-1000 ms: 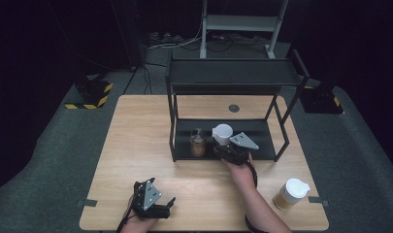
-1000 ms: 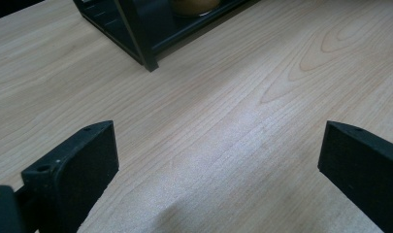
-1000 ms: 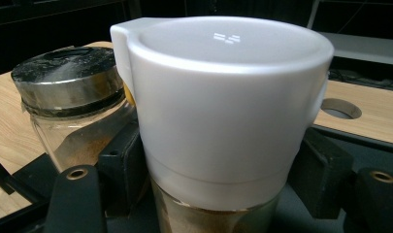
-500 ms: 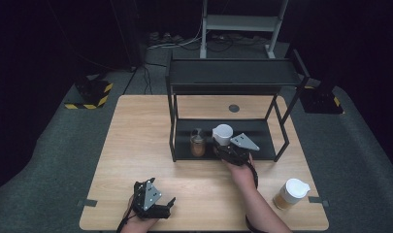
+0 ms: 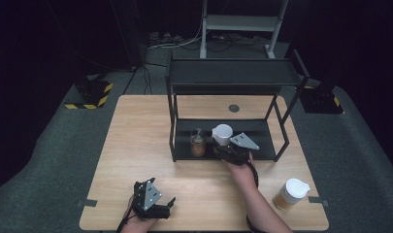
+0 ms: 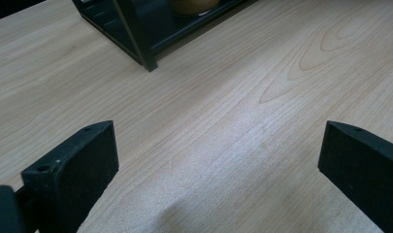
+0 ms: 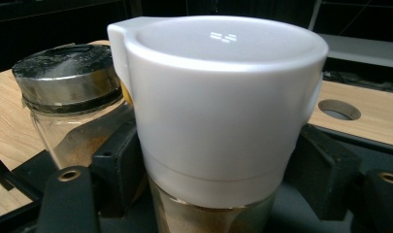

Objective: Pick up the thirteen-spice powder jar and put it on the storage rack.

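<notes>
A jar with a white lid and brownish contents stands on the lower shelf of a black rack. My right gripper reaches in from the front and is shut on this jar, one jaw on each side below the lid. Just left of it stands a glass jar with a metal lid, close to the held jar. My left gripper rests low over the table near the front edge, open, with bare wood between its jaws.
A second white-lidded jar stands at the table's front right. There is a round hole in the tabletop behind the rack. The rack's top shelf overhangs the lower one, and its posts frame the opening.
</notes>
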Available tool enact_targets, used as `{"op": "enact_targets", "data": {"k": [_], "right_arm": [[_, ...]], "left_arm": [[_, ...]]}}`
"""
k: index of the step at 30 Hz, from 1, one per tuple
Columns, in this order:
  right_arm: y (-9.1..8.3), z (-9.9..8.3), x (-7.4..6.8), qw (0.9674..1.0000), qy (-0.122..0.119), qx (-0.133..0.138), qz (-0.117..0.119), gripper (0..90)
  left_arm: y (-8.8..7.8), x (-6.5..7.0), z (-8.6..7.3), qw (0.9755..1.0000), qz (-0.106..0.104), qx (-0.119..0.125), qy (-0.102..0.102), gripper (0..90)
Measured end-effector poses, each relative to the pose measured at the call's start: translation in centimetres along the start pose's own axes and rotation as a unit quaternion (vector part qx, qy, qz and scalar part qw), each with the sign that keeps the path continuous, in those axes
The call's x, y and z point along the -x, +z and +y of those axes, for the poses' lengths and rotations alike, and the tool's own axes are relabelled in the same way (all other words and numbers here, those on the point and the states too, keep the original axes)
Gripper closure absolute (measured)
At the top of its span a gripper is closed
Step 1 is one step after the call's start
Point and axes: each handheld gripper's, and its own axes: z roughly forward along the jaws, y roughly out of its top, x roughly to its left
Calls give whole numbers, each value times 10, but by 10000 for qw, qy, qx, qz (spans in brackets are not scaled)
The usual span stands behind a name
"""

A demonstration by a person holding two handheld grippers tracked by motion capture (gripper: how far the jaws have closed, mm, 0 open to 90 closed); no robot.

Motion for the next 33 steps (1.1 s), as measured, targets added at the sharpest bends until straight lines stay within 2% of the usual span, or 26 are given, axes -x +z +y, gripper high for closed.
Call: {"op": "enact_targets", "data": {"k": [6, 8, 11, 21, 33], "right_arm": [[-1, 2, -1, 9999, 124, 0, -92, 145], [-2, 2, -3, 9999, 140, -13, -101, 47], [-3, 3, -3, 9998, 177, -18, -88, 7], [-8, 8, -3, 9997, 207, -73, -64, 0], [-21, 4, -5, 9998, 191, -44, -73, 0]], "left_arm": [[0, 0, 0, 10000, -2, -8, 2, 12], [0, 0, 0, 10000, -4, -8, -7, 11], [0, 0, 0, 10000, -6, 6, -2, 11], [0, 0, 0, 10000, -13, 8, 5, 11], [0, 0, 0, 10000, -4, 2, 22, 11]]}}
